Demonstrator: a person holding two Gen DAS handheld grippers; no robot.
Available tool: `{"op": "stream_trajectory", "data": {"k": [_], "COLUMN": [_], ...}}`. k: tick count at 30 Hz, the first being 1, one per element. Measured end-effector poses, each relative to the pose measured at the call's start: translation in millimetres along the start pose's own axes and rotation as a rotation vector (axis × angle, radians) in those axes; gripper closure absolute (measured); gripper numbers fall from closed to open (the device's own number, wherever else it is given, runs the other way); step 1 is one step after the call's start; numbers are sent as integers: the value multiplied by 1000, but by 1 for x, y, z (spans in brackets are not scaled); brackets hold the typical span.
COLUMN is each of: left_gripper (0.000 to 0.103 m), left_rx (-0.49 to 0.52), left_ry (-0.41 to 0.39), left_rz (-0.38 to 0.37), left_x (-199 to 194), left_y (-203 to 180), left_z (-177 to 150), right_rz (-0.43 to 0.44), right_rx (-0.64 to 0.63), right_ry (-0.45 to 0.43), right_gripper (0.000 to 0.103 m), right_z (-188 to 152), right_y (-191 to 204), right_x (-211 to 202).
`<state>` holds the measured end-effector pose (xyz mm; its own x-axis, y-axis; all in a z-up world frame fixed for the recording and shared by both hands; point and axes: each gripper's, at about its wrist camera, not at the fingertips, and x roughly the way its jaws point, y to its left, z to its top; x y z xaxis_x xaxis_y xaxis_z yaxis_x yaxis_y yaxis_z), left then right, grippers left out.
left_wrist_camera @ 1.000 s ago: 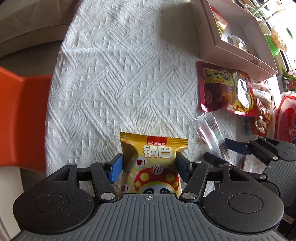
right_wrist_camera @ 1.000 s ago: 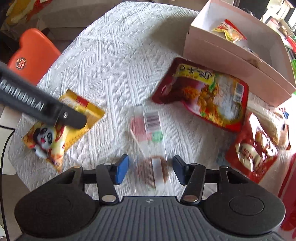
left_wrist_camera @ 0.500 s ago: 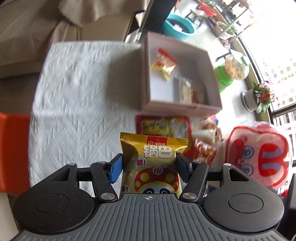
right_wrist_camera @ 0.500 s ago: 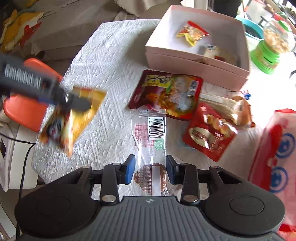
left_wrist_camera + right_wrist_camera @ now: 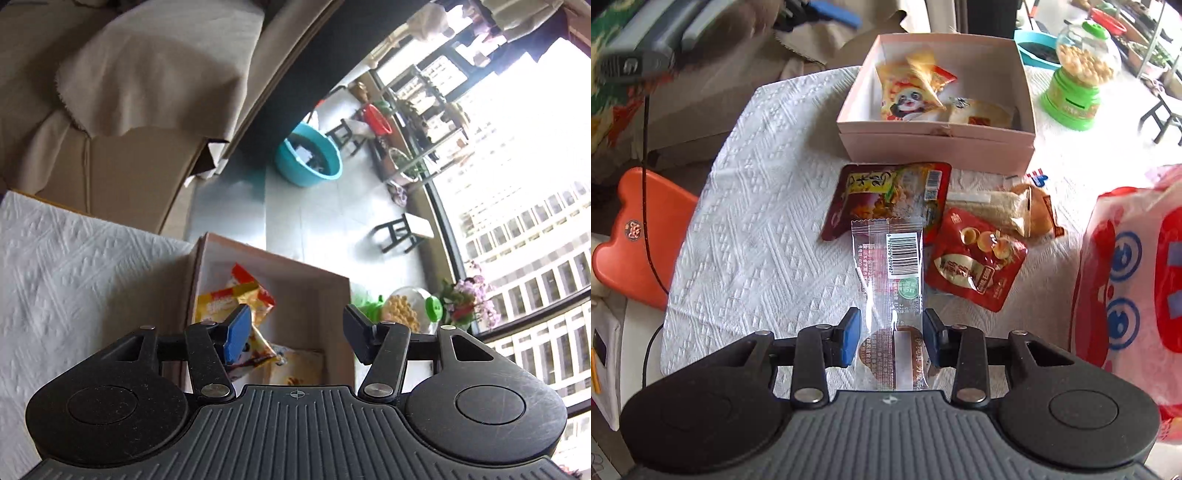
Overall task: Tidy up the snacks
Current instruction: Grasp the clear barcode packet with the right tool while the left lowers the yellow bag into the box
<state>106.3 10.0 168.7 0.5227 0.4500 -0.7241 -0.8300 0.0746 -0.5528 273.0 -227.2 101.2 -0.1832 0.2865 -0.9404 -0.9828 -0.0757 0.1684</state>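
My left gripper [image 5: 295,332] is open and empty, held above the pink box [image 5: 314,275]. The yellow panda snack bag [image 5: 236,301] lies inside the box, also seen in the right wrist view [image 5: 910,92], beside a pale packet [image 5: 982,114]. The box [image 5: 934,142] stands at the table's far side. My right gripper [image 5: 892,338] is shut on a clear-wrapped cake packet [image 5: 890,266] with a barcode, lifted above the white tablecloth [image 5: 768,236]. The left gripper's body [image 5: 635,62] shows blurred at the upper left.
On the table lie a dark red pouch [image 5: 882,195], a red chestnut pouch [image 5: 975,258] and a bread packet [image 5: 1004,210]. A large red and white bag [image 5: 1130,288] is at the right. A green candy dispenser [image 5: 1078,70] stands beside the box. An orange chair [image 5: 639,232] is left.
My left gripper moved over the box, opened and let go of the yellow panda bag, which now lies in the box. My right gripper lifted the clear cake packet higher.
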Motion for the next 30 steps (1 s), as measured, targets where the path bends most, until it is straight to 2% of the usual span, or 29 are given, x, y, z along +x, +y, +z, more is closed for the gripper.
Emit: {"op": "stream_trajectory", "data": {"k": [3,6,8,10,11,12,14,16,20,24,26,30], "left_gripper": [43,43,43,43,43,43,43,43,43,43,43,43], "left_rx": [60,46,5,-17,-19,-20,-21,-11,36,189,257,326], "left_ry": [2,-2,37,91,116,140,198,242,314,367,395,418], "left_rz": [79,138,136,129,126,121,94,74,50,-10,-38,-23], "left_x": [-10,-19,-22,-22,-20,-18,-14,-9,2,13,21,42], "left_y": [14,39,61,76,79,81,86,87,81,52,36,7], "left_z": [-2,-11,-20,-33,-39,-46,-61,-74,-103,-125,-131,-139], "right_rz": [-19,-44,-77,-108,-122,-131,-129,-97,-107,-138,-150,-102], "right_rx": [47,62,53,55,57,56,53,43,21,118,170,259], "right_ry": [-36,-165,-267,-340,-362,-368,-350,-331,-230,-69,-18,60], "right_gripper": [67,67,67,59,48,45,45,45,45,45,45,45], "right_z": [13,50,89,127,146,162,176,169,111,30,-4,-40], "right_y": [-7,-13,-15,-17,-17,-17,-17,-18,-18,-31,-38,-46], "right_x": [-5,-24,-33,-37,-35,-31,-24,-23,-11,9,15,32]}}
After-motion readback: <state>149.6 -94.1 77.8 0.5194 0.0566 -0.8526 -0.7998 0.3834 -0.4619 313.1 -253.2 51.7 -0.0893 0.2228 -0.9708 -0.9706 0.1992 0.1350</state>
